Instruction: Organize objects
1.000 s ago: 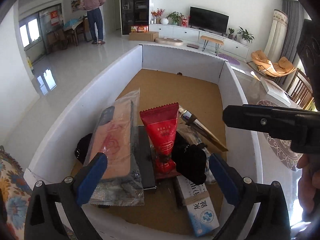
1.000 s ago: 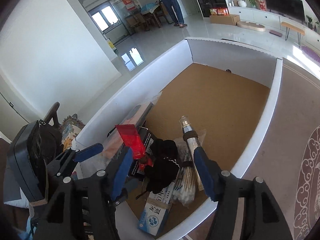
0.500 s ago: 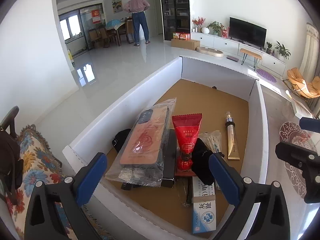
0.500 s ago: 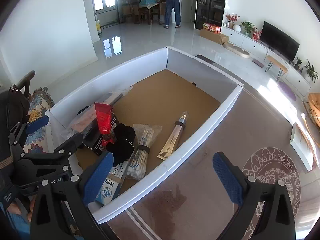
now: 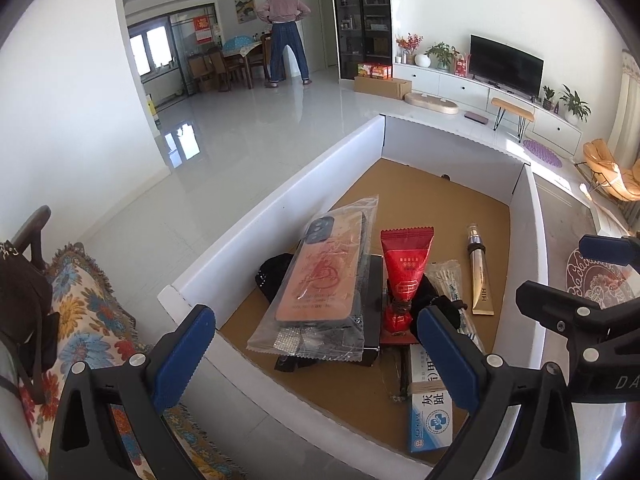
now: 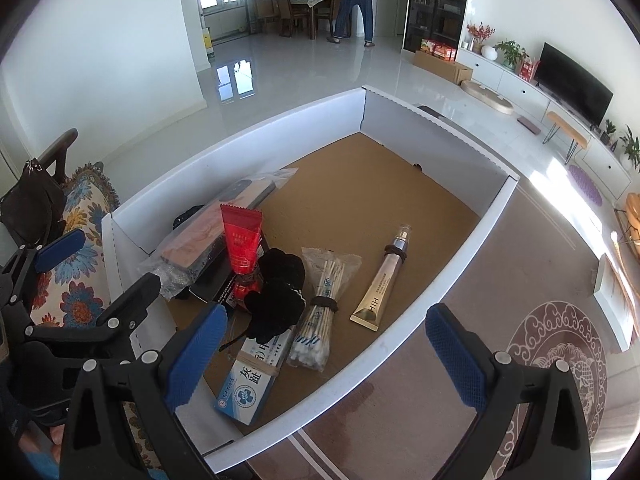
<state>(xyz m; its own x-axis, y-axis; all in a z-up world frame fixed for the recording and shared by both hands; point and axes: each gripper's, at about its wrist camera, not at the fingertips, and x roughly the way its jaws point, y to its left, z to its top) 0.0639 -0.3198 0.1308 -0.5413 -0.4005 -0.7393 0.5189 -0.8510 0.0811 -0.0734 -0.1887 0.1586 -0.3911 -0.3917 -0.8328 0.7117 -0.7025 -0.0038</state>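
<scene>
A shallow white-walled box [image 5: 280, 200] [image 6: 240, 136] with a brown floor holds a pile at its near end: a bagged phone case [image 5: 324, 284] [image 6: 200, 240], a red tube [image 5: 404, 276] [image 6: 240, 244], a black cloth [image 6: 278, 292], a cotton swab bundle [image 6: 320, 312] [image 5: 450, 284], a gold tube [image 6: 384, 280] [image 5: 480, 280] and a blue-white box [image 6: 252, 376] [image 5: 430, 396]. My left gripper [image 5: 316, 352] is open and empty above the near wall. My right gripper [image 6: 324, 352] is open and empty, back from the box's near right wall.
The far half of the box floor [image 6: 360, 184] is bare. A floral cushion [image 5: 92, 320] and a dark bag [image 6: 32, 200] lie left of the box. A patterned rug [image 6: 560, 352] lies to the right. A person [image 5: 284, 32] stands far off.
Both grippers have pulled back and up from the pile. The gold tube now lies flat and apart, beside the swabs. Both grippers are empty.
</scene>
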